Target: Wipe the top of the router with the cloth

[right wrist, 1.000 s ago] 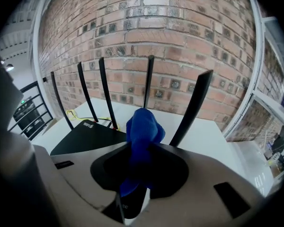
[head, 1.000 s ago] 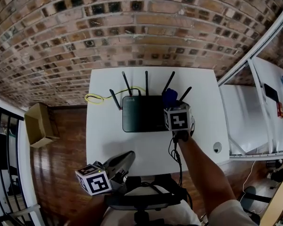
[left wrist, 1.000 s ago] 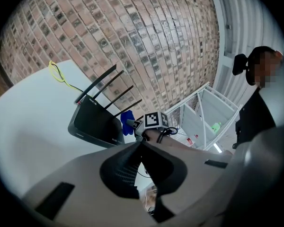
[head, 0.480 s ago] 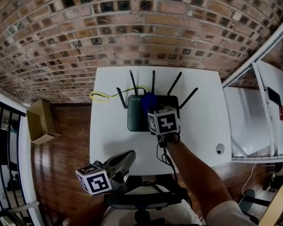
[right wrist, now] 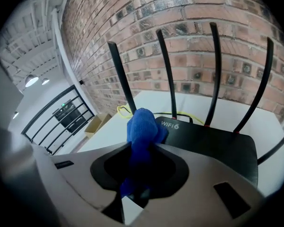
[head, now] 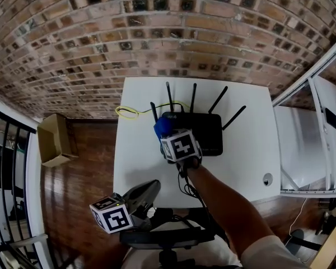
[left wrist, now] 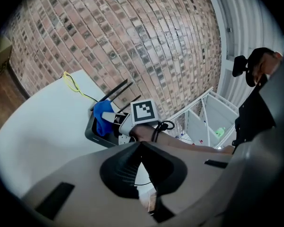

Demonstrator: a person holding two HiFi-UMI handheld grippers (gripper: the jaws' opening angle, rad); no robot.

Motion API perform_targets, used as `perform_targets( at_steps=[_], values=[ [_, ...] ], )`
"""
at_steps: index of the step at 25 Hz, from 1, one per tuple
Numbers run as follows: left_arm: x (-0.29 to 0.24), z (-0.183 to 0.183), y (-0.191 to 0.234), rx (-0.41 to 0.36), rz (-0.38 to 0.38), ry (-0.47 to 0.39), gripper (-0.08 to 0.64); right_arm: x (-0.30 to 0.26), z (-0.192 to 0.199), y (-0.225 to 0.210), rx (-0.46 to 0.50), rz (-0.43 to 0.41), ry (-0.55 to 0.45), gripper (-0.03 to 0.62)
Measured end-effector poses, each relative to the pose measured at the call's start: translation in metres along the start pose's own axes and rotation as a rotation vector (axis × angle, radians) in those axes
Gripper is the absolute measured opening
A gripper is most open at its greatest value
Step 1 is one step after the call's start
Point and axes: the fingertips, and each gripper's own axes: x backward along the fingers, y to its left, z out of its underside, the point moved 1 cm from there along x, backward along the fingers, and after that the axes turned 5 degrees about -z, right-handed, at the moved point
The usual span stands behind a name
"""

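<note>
In the head view, the router (head: 201,133) sits at the back of the white worktop (head: 137,161), its antennas (head: 194,98) toward the brick wall and a yellow cable (head: 129,112) trailing off to its left. The right tool (head: 167,132) reaches over the router's left end and presses the blue cloth (head: 163,126) onto the near-left corner of the top. The left tool (head: 147,190) hangs low by the worktop's near edge, well apart from the router. A box (head: 55,142) lies on the floor to the left. In the left gripper view, the left tool (left wrist: 141,145) has its jaws drawn together with nothing between them, and beyond them the cloth (left wrist: 103,117) rests on the router's (left wrist: 95,135) edge. In the right gripper view, the right tool (right wrist: 141,156) is clamped on the cloth (right wrist: 143,126), which bunches up out of the jaws and touches the black top near the printed corner; the rest of the router (right wrist: 213,150) stretches bare to the right. The wipe looks under way, with the cloth at the left end of the top. No dust or streak shows how much is clean, so further passes are likely needed.
</note>
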Motion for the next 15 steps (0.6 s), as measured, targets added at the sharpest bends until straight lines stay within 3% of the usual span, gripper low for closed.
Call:
perform_targets(
  at_steps=[12, 15],
  values=[
    [0.002, 0.005, 0.003, 0.001, -0.004, 0.025, 0.009, 0.009, 0.012, -0.021, -0.009, 0.05, 0.015, 0.106],
    [-0.004, 0.006, -0.004, -0.005, 0.025, 0.031, 0.009, 0.019, 0.018, -0.035, -0.03, 0.077, 0.008, 0.106]
  ],
)
